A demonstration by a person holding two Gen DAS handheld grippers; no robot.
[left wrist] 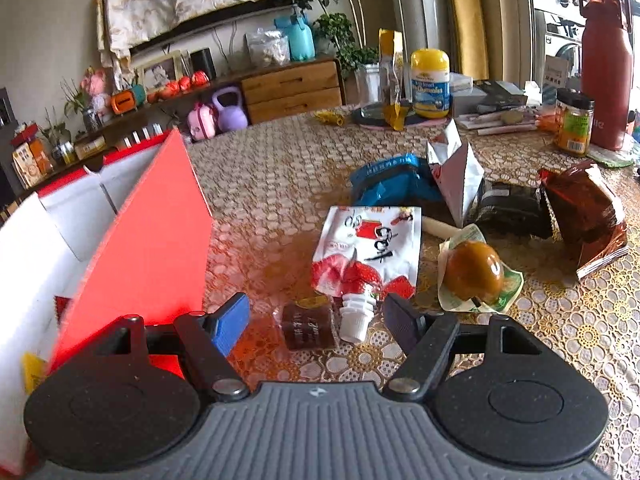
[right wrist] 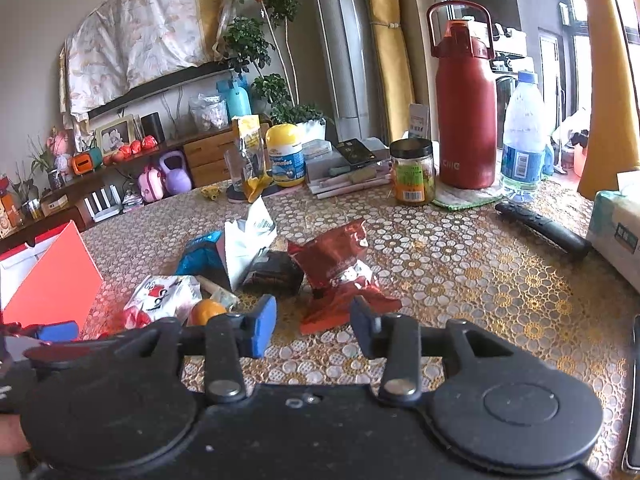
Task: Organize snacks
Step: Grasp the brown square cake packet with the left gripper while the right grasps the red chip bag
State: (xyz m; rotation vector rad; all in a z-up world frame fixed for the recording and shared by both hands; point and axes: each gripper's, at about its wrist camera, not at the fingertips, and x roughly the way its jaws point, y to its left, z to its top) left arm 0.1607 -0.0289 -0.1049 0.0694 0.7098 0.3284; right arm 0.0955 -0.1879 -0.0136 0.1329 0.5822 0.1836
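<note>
Lying in a loose heap on the table (left wrist: 560, 320), the snacks sit just beside the red-and-white box (left wrist: 132, 248), whose raised red flap hides most of its inside; only a yellow scrap and a red edge show past it. Nearest the box is a white spouted pouch (left wrist: 372, 252) with strawberries and upside-down black brush characters I cannot read, its cap pointing toward the left hand-held gripper (left wrist: 316, 322). That gripper stands wide open and empty, with a small brown jelly packet (left wrist: 308, 326) lying between its fingers; the gold script on it is too blurred to make out. Beyond the pouch from the box are a sealed brown egg-like snack (left wrist: 474, 272), a blue bag (left wrist: 394, 180) half covered by a white wrapper (left wrist: 456, 176), a dark pack (left wrist: 508, 208) and a crinkled red foil bag (right wrist: 332, 260). The right hand-held gripper (right wrist: 314, 328) also stands open, holding nothing, a flat red wrapper (right wrist: 344, 308) showing in its gap. Farther from the box, a yellow-lidded jar (right wrist: 285, 156) reads "Gummies", and a red flask (right wrist: 466, 112) shows letters like "CIIIC". A black remote (right wrist: 544, 230) lies past the foil bag.
</note>
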